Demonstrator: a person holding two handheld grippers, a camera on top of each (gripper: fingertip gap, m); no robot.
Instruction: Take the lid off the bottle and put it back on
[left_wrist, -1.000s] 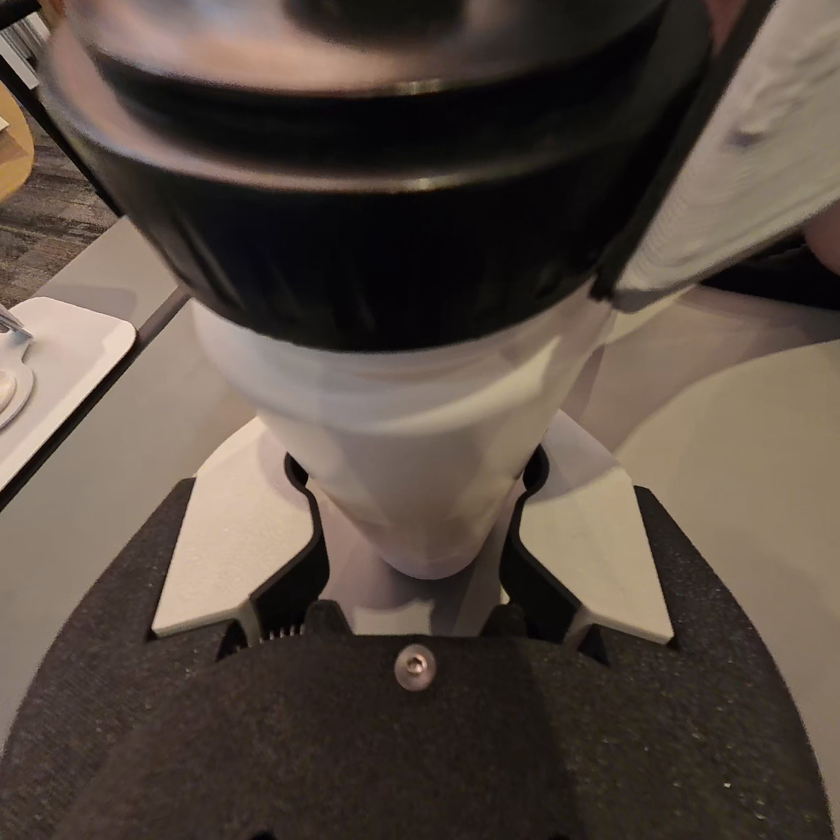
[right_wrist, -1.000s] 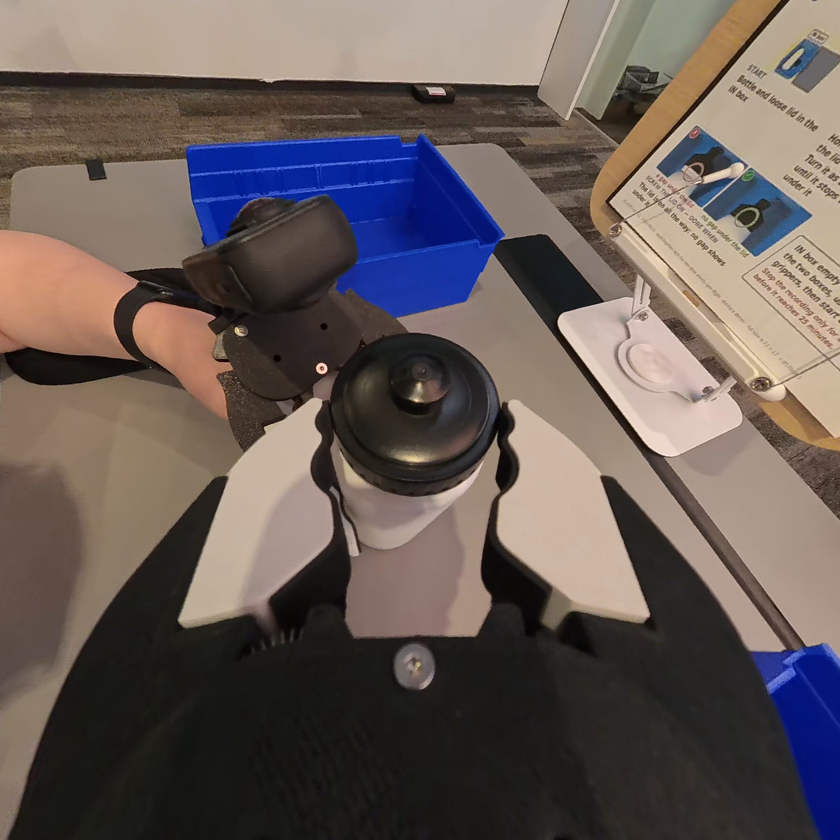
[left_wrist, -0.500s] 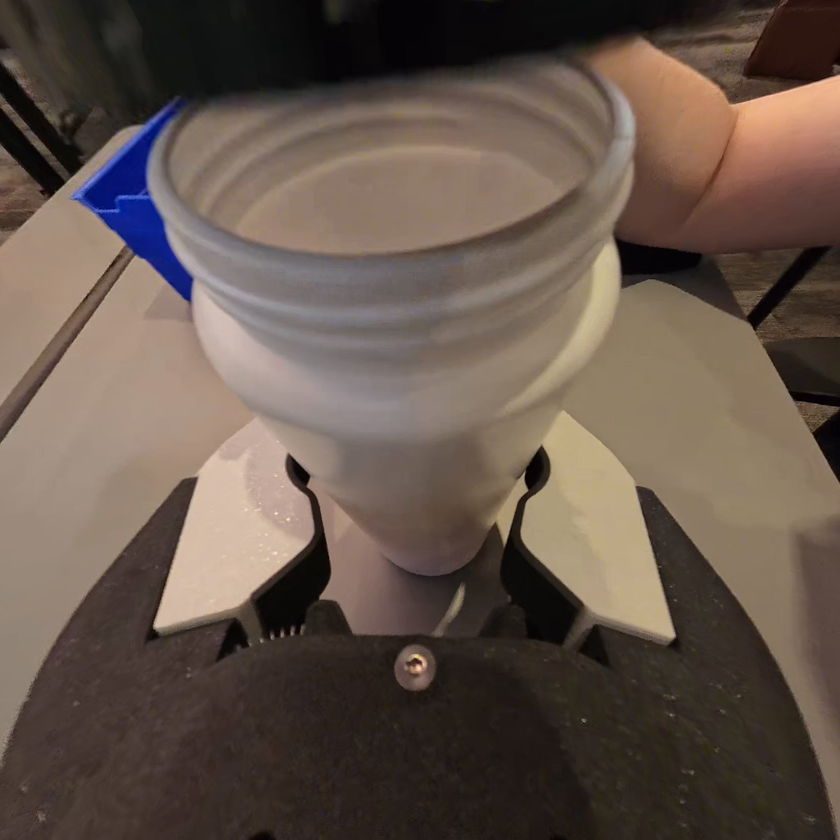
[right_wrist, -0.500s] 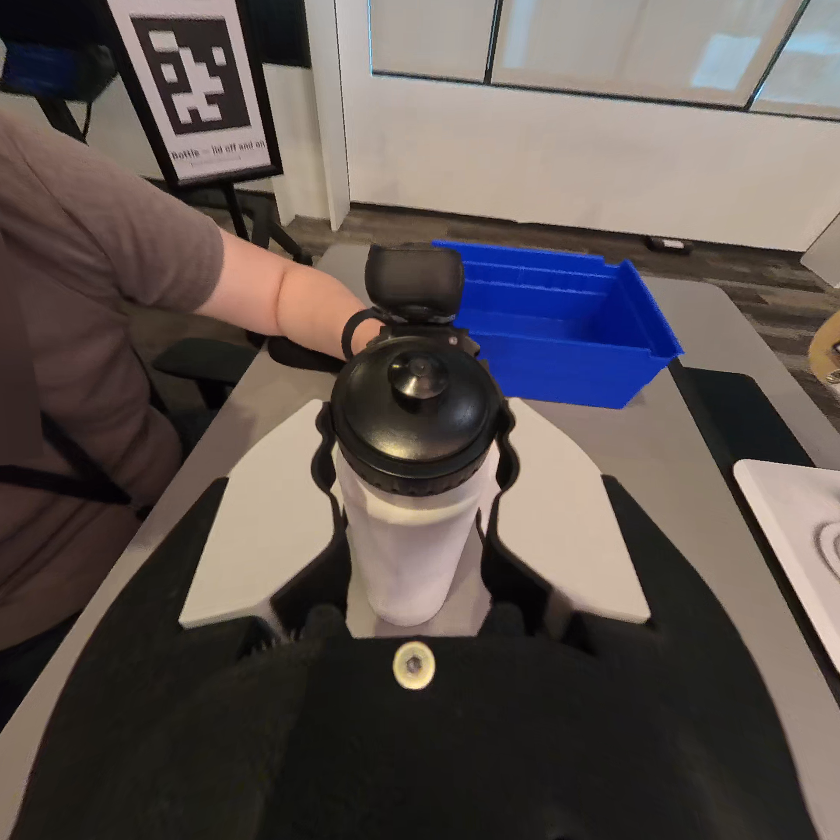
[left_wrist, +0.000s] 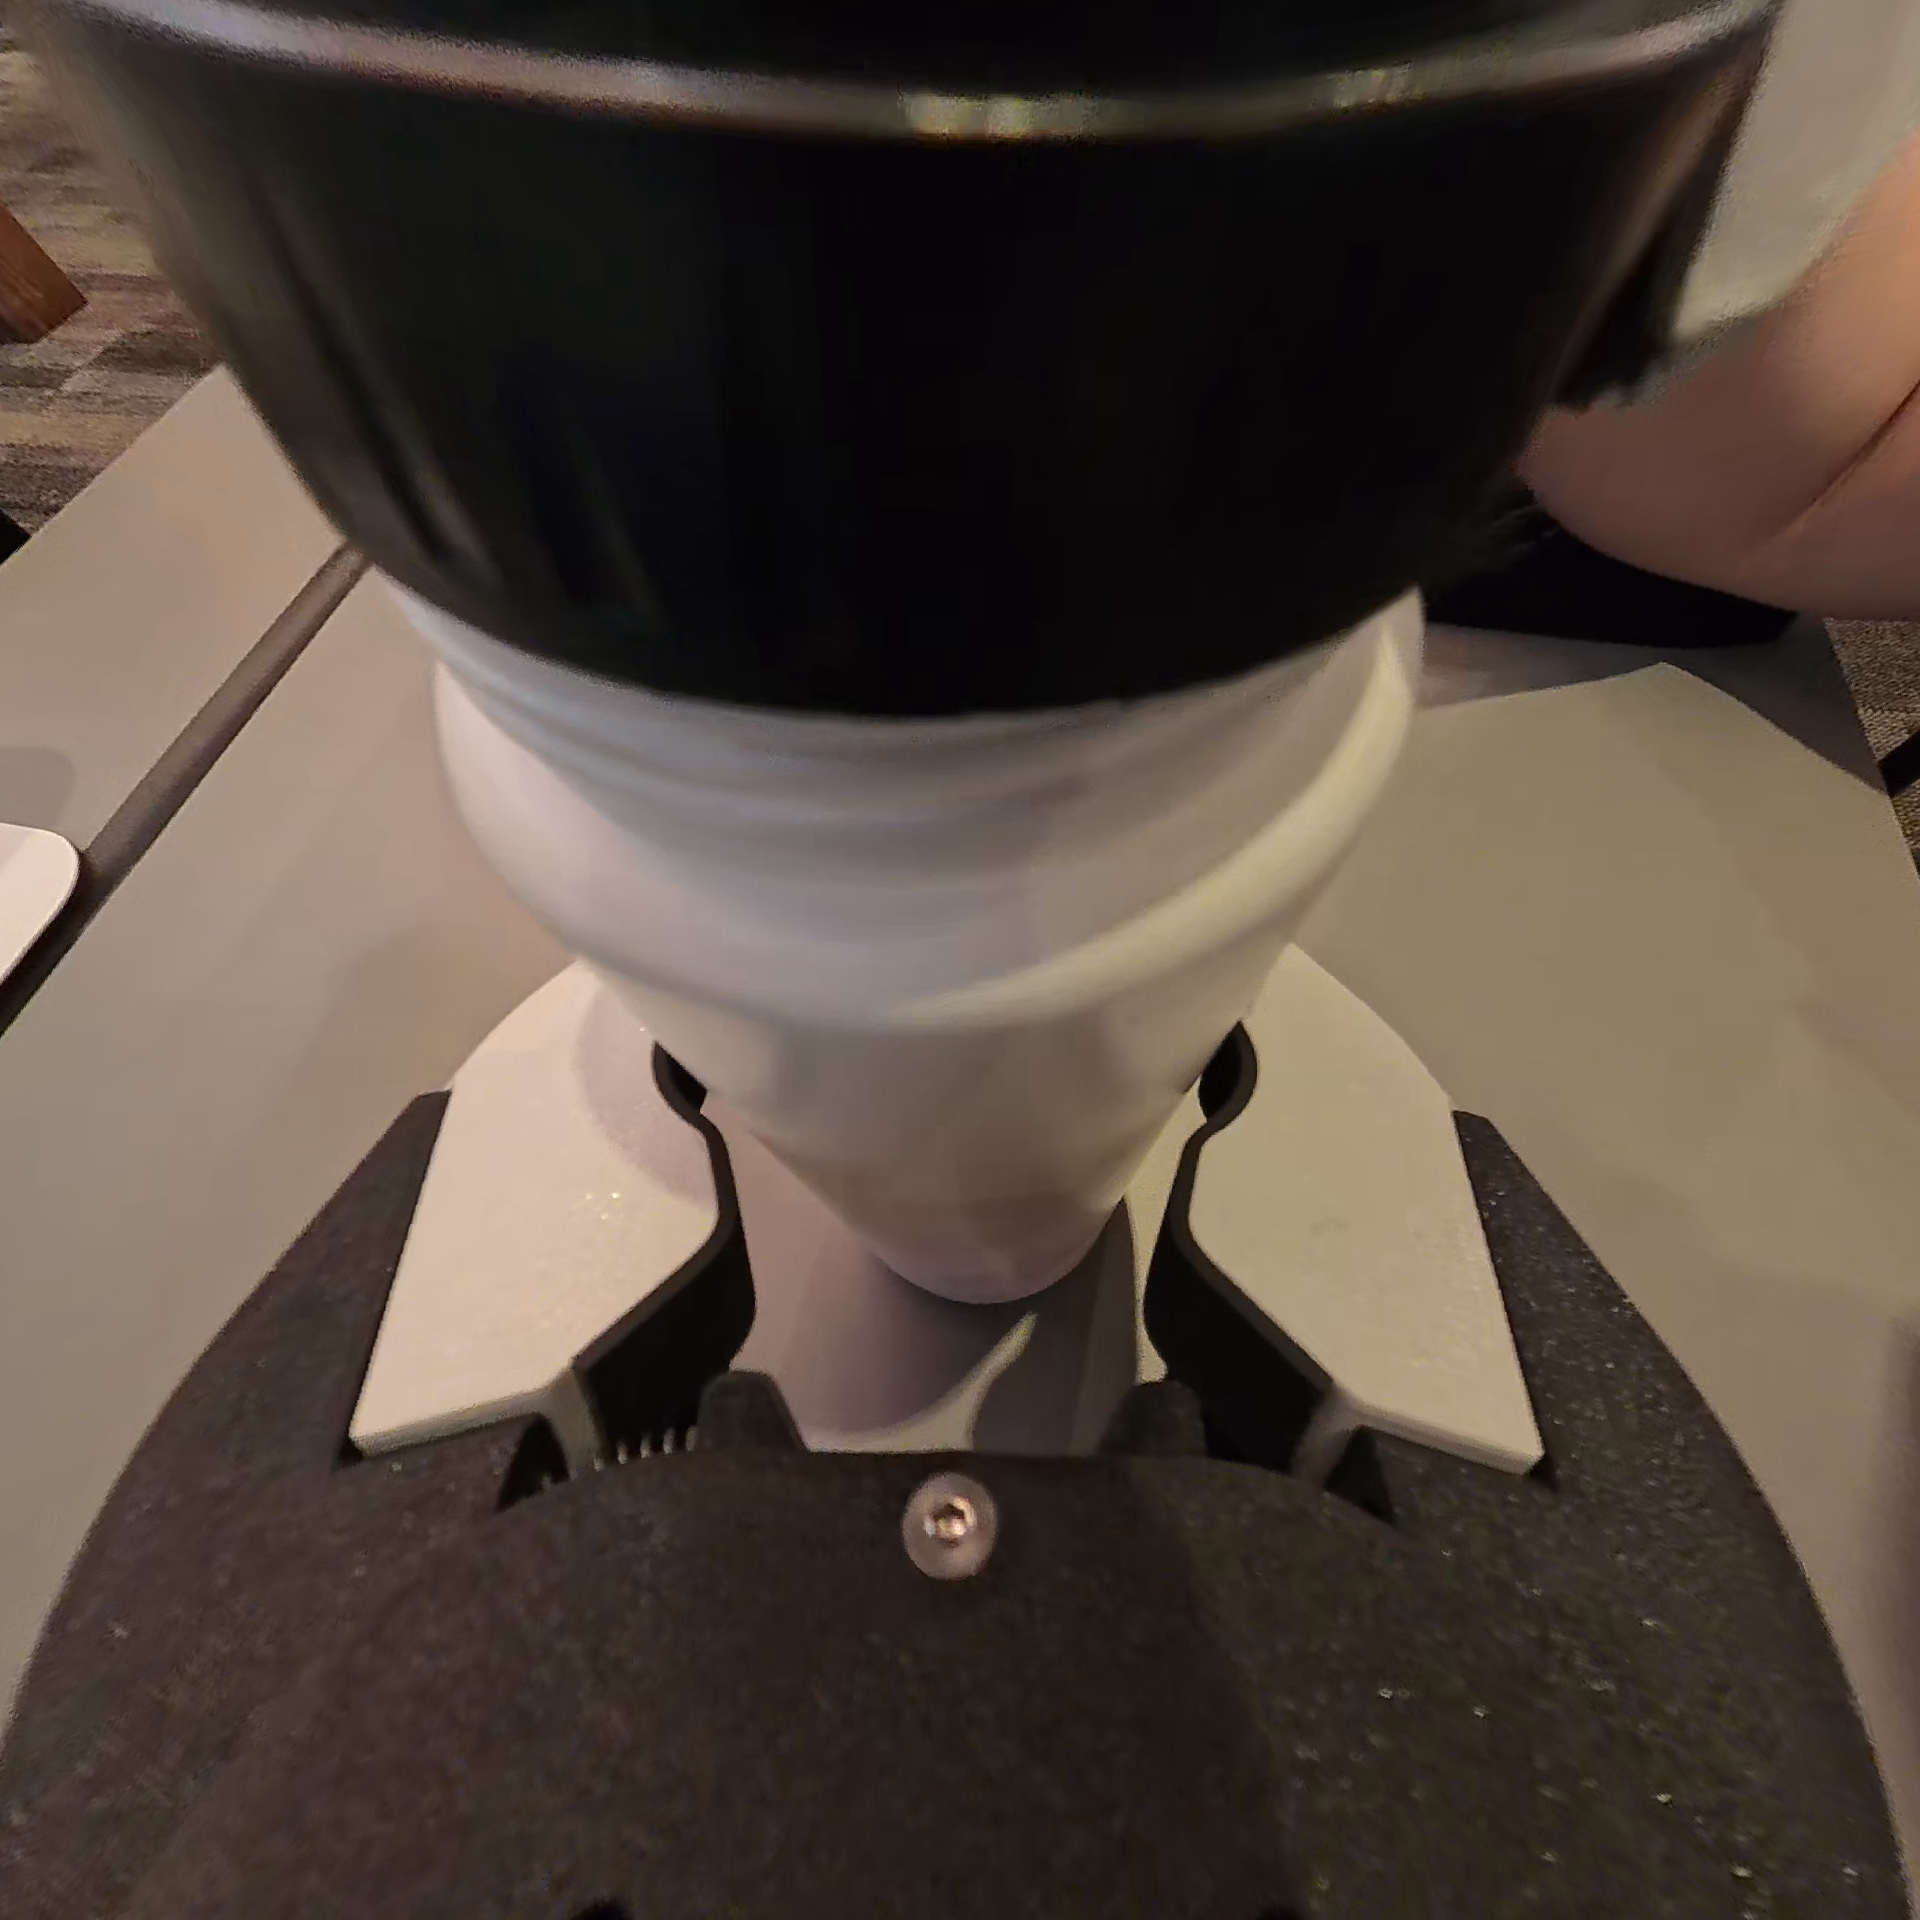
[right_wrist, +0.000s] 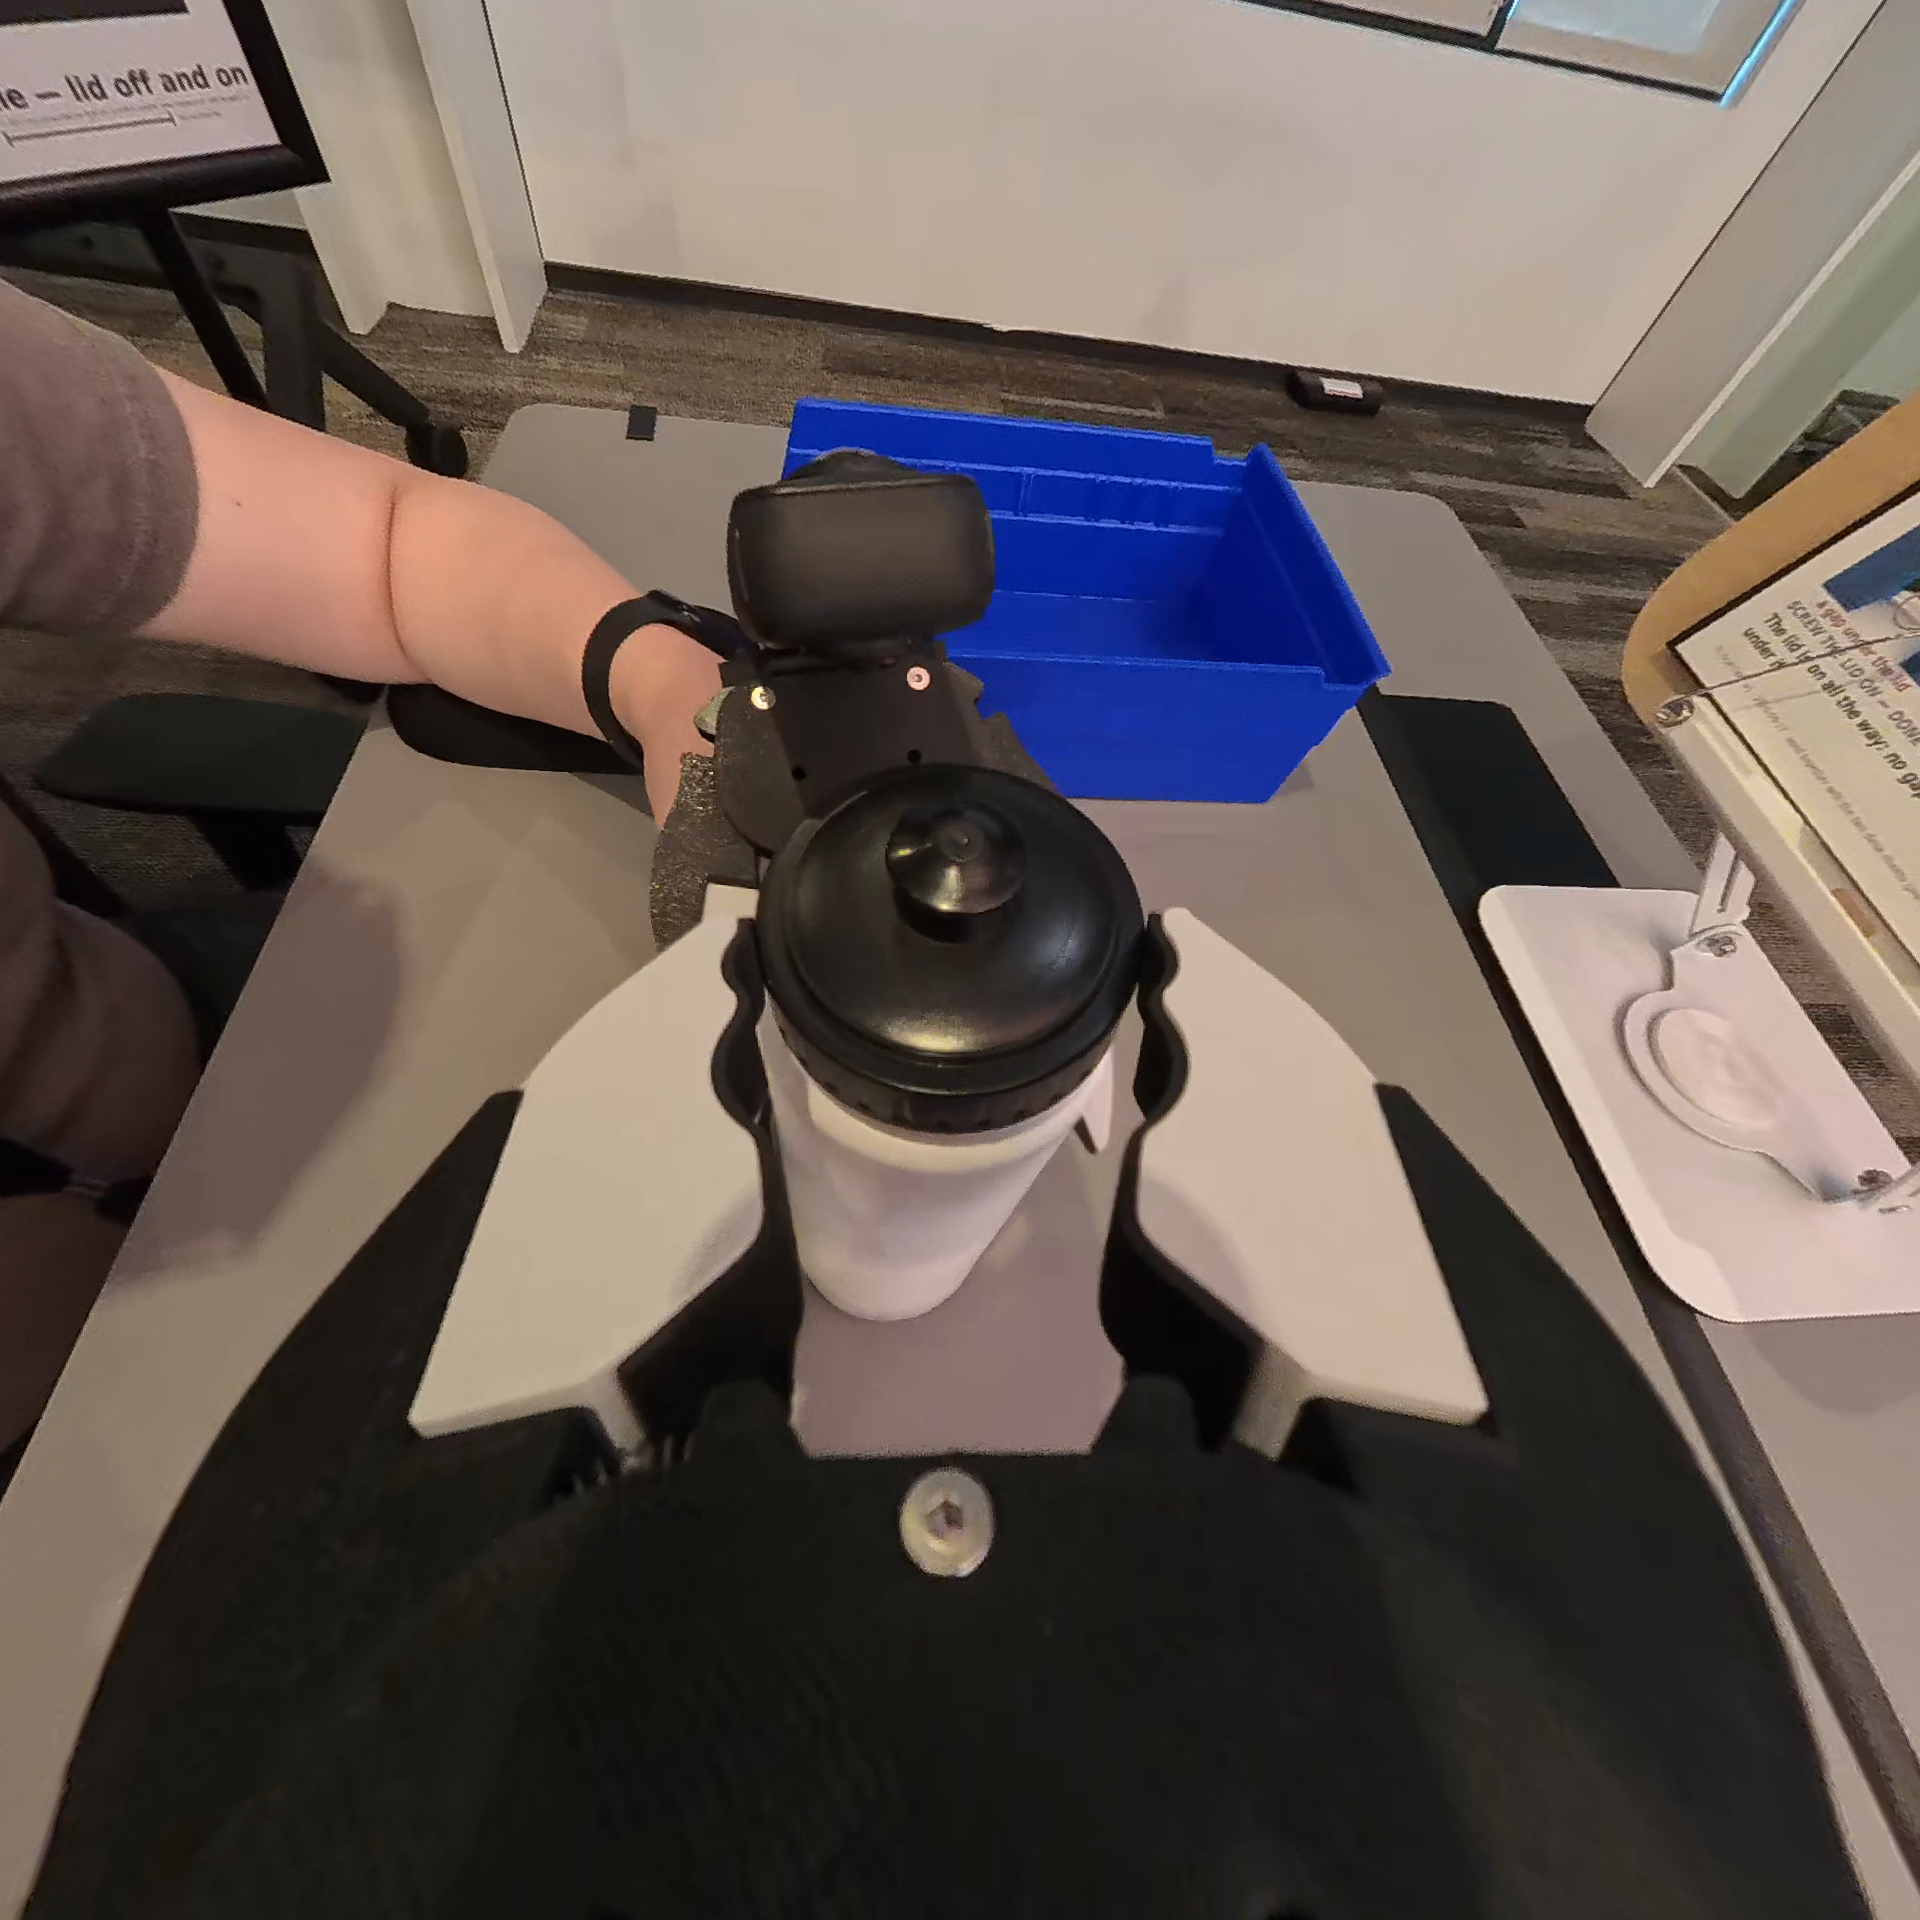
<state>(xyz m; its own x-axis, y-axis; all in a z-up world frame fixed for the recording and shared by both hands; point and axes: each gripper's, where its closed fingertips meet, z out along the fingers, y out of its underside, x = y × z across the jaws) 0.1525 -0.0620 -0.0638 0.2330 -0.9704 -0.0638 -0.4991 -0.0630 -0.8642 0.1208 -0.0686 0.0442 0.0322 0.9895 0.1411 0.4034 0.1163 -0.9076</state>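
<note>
Both fingers of my left gripper (left_wrist: 956, 1132) clamp the bottle (left_wrist: 935, 987); my right gripper (right_wrist: 951, 997) clasps its lid (right_wrist: 940, 956).

The bottle (right_wrist: 904, 1205) stands on the counter (right_wrist: 1299, 894) with the lid (right_wrist: 940, 956) on top, between the right hand-held gripper (right_wrist: 945, 1049) fingers; the left hand-held gripper (left_wrist: 951, 1153) flanks its lower body from the far side; the bin (right_wrist: 1122, 634) lies behind; a stand base (right_wrist: 1662, 1101) sits to the right
</note>
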